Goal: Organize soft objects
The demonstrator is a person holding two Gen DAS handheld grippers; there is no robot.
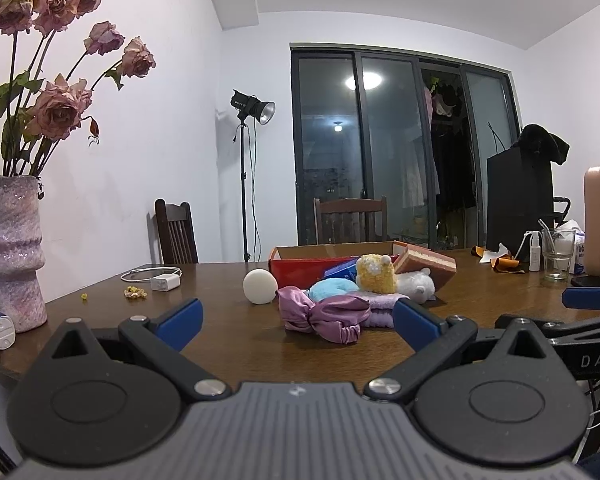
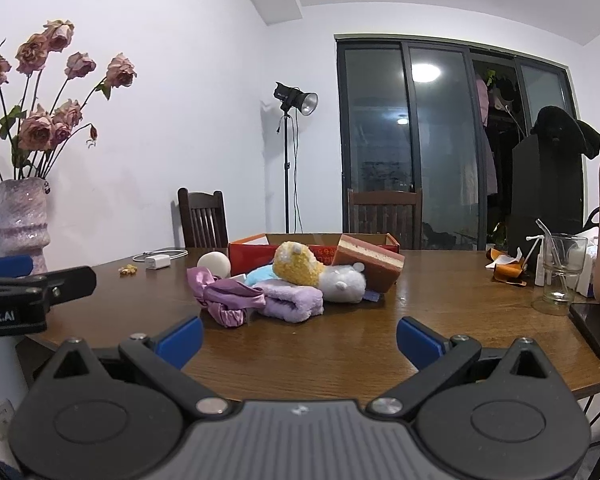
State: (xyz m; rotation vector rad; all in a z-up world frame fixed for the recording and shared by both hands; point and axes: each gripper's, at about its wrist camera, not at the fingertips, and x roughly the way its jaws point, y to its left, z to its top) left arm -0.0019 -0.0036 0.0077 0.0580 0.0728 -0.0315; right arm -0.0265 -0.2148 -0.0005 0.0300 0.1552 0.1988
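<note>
Soft pile sits mid-surface, in front of the red cardboard box (image 2: 284, 254): purple satin scrunchie (image 2: 224, 300) at the pile's 8 o'clock, folded lilac towel (image 2: 296, 300) touching it on the right, light-blue plush piece (image 2: 260, 275) behind the towel, yellow plush toy (image 2: 296, 263) on top, white plush toy (image 2: 344, 282) at 3 o'clock against the towel. Cake-slice sponge block (image 2: 370, 262) leans tilted against the box, touching the white plush. White ball (image 2: 214, 264) just beside the pile at 10 o'clock, next to the box corner. Left gripper (image 1: 298, 318) spread wide, holding nothing, low over the surface with the scrunchie between its blue fingertips (image 1: 182, 316) in that view; contact can't be confirmed. Right gripper (image 2: 300, 342) also spread wide and empty, near edge of the surface (image 2: 340, 360), pile well ahead at 12 o'clock. Outward: white charger with cable (image 2: 158, 260) at 10 o'clock, vase of dried roses (image 2: 22, 220) far left, drinking glass (image 2: 560, 276) and dark phone (image 2: 598, 330) at 3 o'clock. Two wooden chairs (image 2: 202, 220) behind the surface, studio light on a stand (image 2: 296, 100) against the wall.
</note>
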